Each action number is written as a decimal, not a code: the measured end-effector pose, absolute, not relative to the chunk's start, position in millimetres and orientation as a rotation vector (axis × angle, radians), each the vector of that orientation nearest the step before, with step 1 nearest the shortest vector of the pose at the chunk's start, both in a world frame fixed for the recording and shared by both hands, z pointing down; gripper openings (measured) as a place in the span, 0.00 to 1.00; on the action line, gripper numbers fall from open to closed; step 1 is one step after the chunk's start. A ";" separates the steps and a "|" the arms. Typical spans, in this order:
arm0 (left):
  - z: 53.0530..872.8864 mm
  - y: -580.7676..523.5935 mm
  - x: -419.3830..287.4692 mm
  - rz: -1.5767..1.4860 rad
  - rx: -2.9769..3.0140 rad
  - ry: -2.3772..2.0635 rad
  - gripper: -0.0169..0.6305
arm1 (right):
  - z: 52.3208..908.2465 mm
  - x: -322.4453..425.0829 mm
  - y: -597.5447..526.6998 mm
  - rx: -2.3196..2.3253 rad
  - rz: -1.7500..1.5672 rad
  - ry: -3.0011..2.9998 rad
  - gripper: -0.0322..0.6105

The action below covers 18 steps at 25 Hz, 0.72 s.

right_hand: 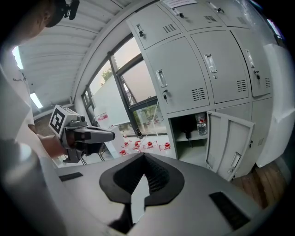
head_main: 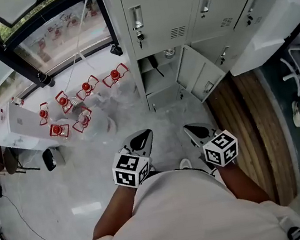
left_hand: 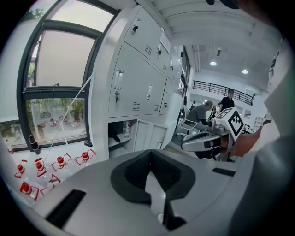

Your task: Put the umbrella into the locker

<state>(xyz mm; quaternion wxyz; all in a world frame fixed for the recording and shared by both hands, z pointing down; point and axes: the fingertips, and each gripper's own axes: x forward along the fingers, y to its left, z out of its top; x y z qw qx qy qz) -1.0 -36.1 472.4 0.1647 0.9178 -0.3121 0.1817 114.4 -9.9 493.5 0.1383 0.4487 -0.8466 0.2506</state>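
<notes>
Both tongs are closed and empty: the left tongs (head_main: 142,140) and right tongs (head_main: 196,132) are held side by side, well short of the open locker (head_main: 164,93). On its upper shelf lies a dark, slim thing, probably the umbrella (head_main: 154,63), just beside a bottle (head_main: 169,53). The storing step looks done. The next move is likely to reach the door (head_main: 202,74), which hangs out to the locker's right, and swing it shut.
</notes>
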 end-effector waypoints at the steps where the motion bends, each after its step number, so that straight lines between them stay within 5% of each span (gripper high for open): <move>1: 473.2 -35.9 -2.4 0.524 2.618 -0.878 0.05 | 493.6 112.4 -10.6 1.308 0.731 -2.446 0.11; 18: 467.2 -55.1 -8.6 0.538 2.664 -0.837 0.05 | 494.5 103.6 -19.3 1.318 0.718 -2.421 0.11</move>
